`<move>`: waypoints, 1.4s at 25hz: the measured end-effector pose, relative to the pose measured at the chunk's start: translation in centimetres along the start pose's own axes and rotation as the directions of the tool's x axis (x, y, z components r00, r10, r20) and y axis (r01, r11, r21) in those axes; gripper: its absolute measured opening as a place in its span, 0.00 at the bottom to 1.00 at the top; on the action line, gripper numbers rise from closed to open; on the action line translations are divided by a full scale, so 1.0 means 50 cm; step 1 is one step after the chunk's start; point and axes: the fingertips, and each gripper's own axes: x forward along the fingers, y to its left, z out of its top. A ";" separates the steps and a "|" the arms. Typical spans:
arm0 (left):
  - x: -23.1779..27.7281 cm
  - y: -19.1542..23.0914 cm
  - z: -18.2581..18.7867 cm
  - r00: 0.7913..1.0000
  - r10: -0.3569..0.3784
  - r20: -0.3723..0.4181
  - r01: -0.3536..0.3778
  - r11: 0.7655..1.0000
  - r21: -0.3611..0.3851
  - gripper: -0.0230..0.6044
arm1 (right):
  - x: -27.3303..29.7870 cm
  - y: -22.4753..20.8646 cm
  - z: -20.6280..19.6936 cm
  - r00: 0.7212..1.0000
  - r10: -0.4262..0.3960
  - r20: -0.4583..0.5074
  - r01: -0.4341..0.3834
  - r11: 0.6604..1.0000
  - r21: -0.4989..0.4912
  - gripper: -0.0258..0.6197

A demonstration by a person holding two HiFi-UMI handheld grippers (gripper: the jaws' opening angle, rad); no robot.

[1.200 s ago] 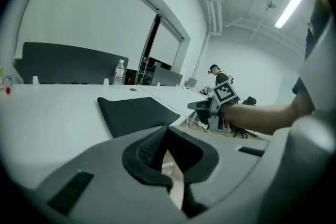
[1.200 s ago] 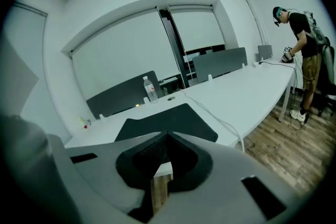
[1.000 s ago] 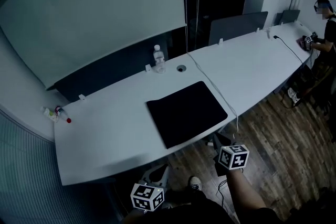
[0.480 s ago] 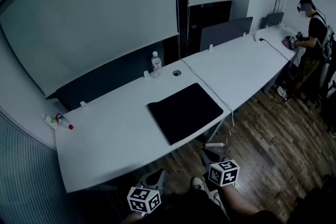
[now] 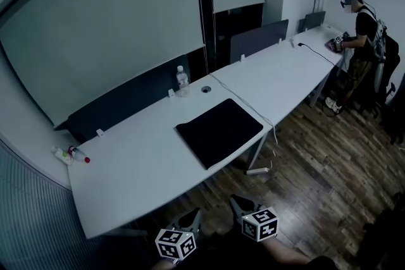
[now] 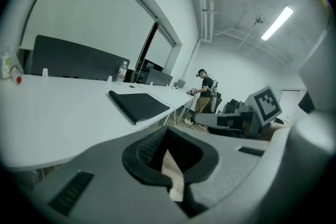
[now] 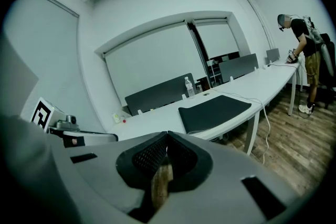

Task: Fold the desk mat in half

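Desk mat: black rectangle, flat, unfolded, at near edge of white tabletop | left hand-held gripper: jaws together, empty | right hand-held gripper: jaws together, empty

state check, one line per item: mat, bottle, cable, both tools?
desk mat: flat, unfolded, near the desk's front edge
water bottle: upright, cap on, behind the mat
cable: lies across the desk beside the mat, hangs off the front edge
left tool: jaws together, empty, off the desk
right tool: jaws together, empty, off the desk
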 end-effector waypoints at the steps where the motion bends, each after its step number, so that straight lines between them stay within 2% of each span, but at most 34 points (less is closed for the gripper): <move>1: -0.004 -0.002 -0.006 1.000 -0.011 -0.004 0.011 1.000 0.004 0.05 | -0.007 0.012 -0.010 1.000 -0.004 0.001 0.004 1.000 0.000 0.08; 8: -0.029 -0.020 -0.031 0.998 -0.056 -0.018 0.056 0.998 0.000 0.05 | -0.049 0.053 -0.066 0.999 -0.028 -0.017 0.028 1.000 -0.002 0.08; 21: -0.066 -0.036 -0.039 0.999 -0.045 0.020 0.045 0.999 -0.015 0.05 | -0.064 0.082 -0.071 1.000 0.003 -0.018 -0.004 0.999 -0.034 0.08; 35: -0.074 -0.058 -0.064 0.999 -0.051 -0.007 0.051 0.999 -0.015 0.05 | -0.092 0.084 -0.102 1.000 0.004 -0.027 -0.005 1.000 -0.015 0.08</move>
